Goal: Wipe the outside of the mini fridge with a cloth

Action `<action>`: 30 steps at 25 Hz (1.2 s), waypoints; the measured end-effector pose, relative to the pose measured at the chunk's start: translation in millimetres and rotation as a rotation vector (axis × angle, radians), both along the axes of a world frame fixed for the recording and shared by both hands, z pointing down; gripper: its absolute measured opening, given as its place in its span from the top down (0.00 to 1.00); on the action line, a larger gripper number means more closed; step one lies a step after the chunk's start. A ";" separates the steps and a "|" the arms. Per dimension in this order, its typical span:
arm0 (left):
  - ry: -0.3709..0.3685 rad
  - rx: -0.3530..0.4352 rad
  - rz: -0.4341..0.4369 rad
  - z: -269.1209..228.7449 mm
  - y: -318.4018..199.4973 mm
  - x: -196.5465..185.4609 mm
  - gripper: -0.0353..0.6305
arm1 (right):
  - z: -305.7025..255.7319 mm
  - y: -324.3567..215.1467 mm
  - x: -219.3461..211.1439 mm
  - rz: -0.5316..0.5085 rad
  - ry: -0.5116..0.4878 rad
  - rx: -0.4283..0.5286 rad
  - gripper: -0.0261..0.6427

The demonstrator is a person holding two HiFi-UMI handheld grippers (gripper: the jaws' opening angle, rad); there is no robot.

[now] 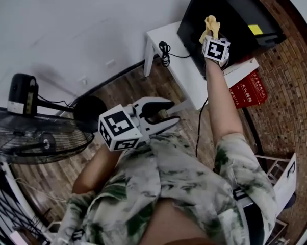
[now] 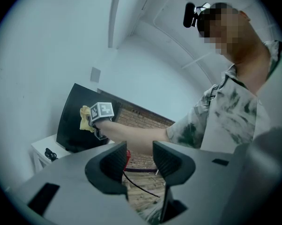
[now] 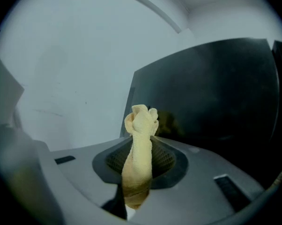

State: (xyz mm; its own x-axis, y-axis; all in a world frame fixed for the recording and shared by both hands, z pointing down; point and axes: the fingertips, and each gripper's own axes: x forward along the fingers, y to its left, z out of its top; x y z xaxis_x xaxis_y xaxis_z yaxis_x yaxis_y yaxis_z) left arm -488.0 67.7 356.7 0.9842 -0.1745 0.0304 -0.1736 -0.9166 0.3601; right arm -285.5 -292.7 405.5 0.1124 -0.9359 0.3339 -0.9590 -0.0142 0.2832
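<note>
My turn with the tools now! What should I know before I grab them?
Right tool: shut on the yellow cloth, arm stretched out, with the cloth held up at the black mini fridge. Whether the cloth touches it cannot be told.
Left tool: open, empty, held close to the body.
The fridge stands on the white table by the wall.
Done: the cloth is gripped and at the fridge. How much has been wiped does not show.
Left: wipe the fridge's outside faces.

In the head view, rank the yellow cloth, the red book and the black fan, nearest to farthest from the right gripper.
1. The yellow cloth, clamped in the right gripper.
2. The red book, down to its right.
3. The black fan, far left.
</note>
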 end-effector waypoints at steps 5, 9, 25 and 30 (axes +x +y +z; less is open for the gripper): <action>-0.018 -0.016 -0.018 6.4 -8.0 0.3 0.70 | 55.8 -8.5 -1.2 -0.008 0.043 -0.101 0.81; -0.032 -0.026 -0.035 10.4 -13.2 0.9 0.70 | 95.9 -13.3 -0.4 -0.006 0.025 -0.179 0.81; 0.010 -0.025 -0.053 2.5 -55.1 21.1 0.70 | 12.2 -46.2 -60.4 -0.172 -0.111 -0.028 0.81; 0.029 -0.029 -0.057 -1.5 -62.2 24.8 0.70 | -75.6 -65.8 -74.7 -0.181 -0.211 0.144 0.81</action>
State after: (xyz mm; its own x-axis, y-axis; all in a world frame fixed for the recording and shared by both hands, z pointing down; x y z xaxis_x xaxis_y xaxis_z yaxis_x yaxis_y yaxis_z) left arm -463.2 5.5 355.3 0.9732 -0.2296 0.0081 -0.2143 -0.8946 0.3922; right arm -360.2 -358.5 329.9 -0.1176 -0.9738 0.1946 -0.9870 0.1362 0.0852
